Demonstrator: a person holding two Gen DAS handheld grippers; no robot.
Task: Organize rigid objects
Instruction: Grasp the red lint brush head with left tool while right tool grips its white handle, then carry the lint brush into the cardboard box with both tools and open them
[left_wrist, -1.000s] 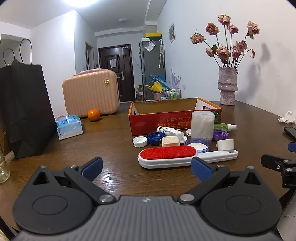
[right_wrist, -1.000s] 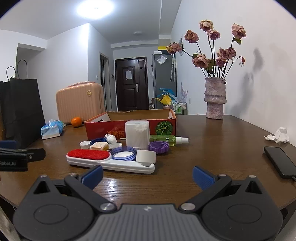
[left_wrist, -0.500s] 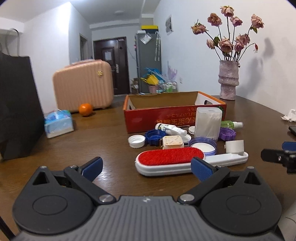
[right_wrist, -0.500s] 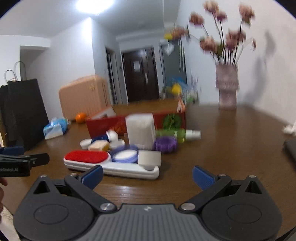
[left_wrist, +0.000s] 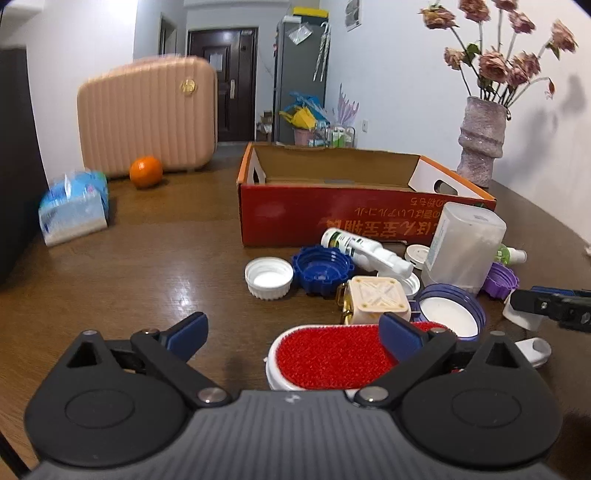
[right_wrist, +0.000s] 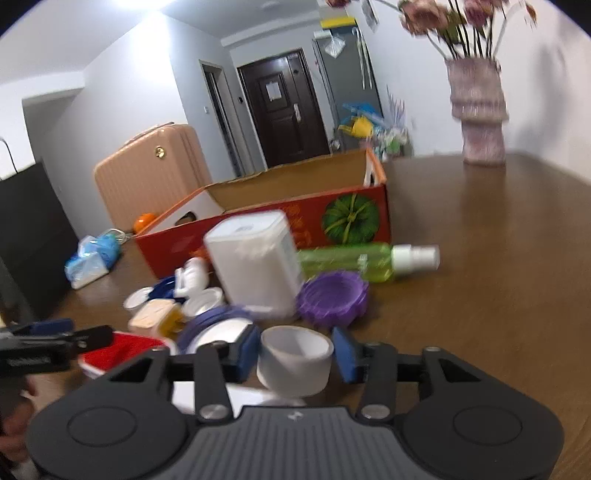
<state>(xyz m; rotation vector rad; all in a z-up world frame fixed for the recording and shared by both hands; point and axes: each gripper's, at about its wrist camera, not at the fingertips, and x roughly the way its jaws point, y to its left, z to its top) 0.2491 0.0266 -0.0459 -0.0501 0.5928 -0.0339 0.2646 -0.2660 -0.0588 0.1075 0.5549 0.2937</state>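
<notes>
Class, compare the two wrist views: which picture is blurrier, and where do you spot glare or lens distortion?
Right wrist view: heavier motion blur, smearing the vase and white container; ceiling light blown out. Left wrist view: sharper centre, tissue pack blurred, glare on the table. Both bend at the edges.

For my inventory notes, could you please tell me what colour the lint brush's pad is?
Red, on a white body: the lint brush shows best in the left wrist view.

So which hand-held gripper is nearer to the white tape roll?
Right. The right hand-held gripper has just been closing, with the white tape roll between its pads. The left hand-held gripper is open over the red lint brush, off to the roll's side.
</notes>
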